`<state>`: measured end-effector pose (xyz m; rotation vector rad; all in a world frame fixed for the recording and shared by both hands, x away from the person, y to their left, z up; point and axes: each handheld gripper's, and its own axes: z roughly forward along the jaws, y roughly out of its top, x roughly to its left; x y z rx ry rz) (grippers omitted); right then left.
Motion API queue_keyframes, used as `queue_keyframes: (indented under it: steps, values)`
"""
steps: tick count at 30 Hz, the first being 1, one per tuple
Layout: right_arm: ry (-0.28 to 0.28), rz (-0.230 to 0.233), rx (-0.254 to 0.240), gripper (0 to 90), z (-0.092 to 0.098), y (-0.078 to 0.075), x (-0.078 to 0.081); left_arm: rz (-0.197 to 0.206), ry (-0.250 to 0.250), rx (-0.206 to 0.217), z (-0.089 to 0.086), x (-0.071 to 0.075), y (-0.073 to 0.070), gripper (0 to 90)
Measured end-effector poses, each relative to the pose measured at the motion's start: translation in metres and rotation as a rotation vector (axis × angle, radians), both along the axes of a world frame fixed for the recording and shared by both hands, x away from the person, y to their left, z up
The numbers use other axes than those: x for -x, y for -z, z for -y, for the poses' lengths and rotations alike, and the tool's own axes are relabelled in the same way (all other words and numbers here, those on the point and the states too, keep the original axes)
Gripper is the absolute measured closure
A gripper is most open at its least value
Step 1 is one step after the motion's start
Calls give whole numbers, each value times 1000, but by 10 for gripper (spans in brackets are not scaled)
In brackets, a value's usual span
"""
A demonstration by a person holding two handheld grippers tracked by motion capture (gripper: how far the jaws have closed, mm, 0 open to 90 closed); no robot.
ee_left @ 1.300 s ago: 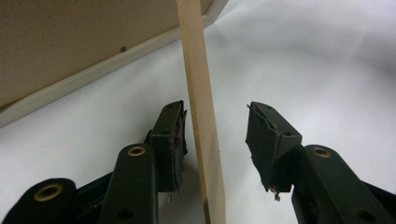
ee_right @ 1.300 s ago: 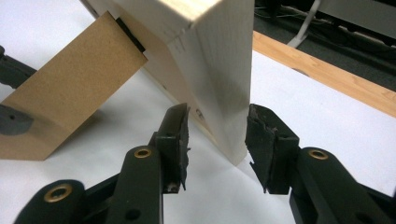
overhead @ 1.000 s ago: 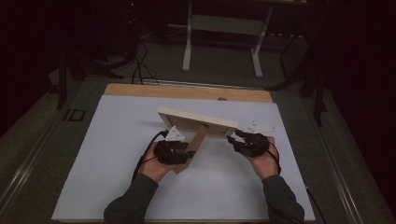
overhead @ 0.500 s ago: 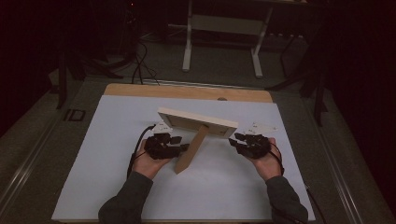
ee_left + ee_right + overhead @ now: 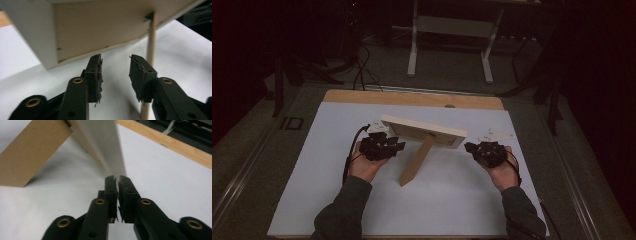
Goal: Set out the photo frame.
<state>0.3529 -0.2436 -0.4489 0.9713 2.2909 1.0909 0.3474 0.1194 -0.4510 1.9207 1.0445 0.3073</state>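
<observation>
A pale wooden picture frame (image 5: 422, 131) stands on the white mat, back side toward me, propped on its wooden easel leg (image 5: 417, 160). My left gripper (image 5: 396, 146) sits at the frame's left end, open, with nothing between its jaws. In the left gripper view its jaws (image 5: 115, 62) point at the frame's back panel (image 5: 100, 27) and the leg (image 5: 150, 45). My right gripper (image 5: 469, 146) is a little off the frame's right end, shut. In the right gripper view its tips (image 5: 118, 178) stop just short of the frame's edge (image 5: 102, 142), with the leg (image 5: 32, 152) at left.
The white mat (image 5: 452, 200) covers a wooden tabletop whose far edge (image 5: 412, 98) shows as a bare strip. Beyond it are dark floor, cables and a white desk stand (image 5: 412, 45). A hand holds each gripper, sleeves entering from below.
The frame has come down from a tilted, lifted pose and now stands on its leg. Both grippers have drawn back from it, the left toward the left end, the right off the right end.
</observation>
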Motion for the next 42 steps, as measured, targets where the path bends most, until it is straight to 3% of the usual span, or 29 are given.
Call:
queue_keyframes:
  steps: [7, 12, 21, 42]
  values:
    - [39, 18, -34, 897, -2, -9, -10, 21, -50, -40, 1, -6, -4, 785]
    - [40, 20, -71, 898, -6, -16, -15, 26, -65, -46, 4, -9, -6, 899]
    - [42, 4, -113, 898, -9, -19, -23, 31, -81, -44, 9, -13, -8, 900]
    - [47, -17, -146, 898, -9, -20, -29, 38, -103, -44, 15, -22, -9, 900]
